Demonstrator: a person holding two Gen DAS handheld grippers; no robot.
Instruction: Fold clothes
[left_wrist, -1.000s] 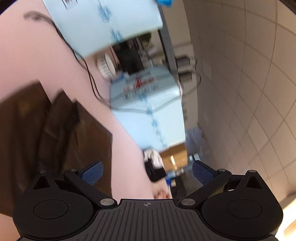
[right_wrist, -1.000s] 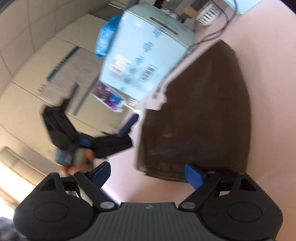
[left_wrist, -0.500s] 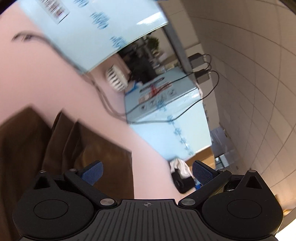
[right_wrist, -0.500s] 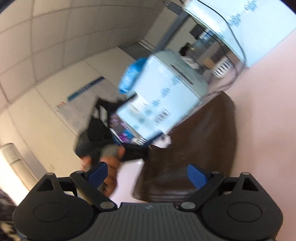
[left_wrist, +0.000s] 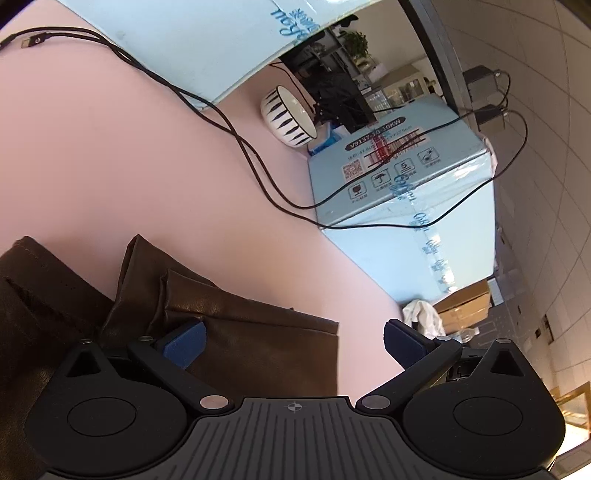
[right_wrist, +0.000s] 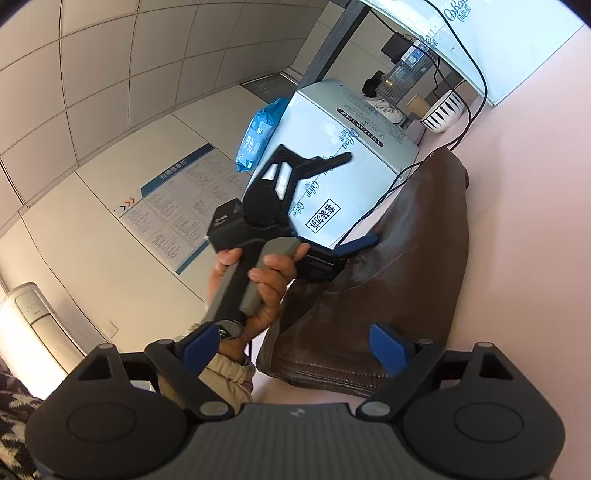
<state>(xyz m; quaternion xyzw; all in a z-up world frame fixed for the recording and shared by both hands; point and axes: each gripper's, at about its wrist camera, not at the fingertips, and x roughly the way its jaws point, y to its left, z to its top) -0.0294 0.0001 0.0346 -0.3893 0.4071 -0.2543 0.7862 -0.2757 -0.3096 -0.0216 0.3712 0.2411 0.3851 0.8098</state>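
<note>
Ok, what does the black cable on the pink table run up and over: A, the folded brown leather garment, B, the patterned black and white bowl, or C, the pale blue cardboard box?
C: the black cable crosses the pink table and drapes over the pale blue cardboard box, clear of the black and white bowl.

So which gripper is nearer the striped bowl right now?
Left, as far as I can judge. The left gripper hangs over the brown garment's far end, toward the bowl; the right gripper sits at its near hem, jaws closing on nothing.
</note>
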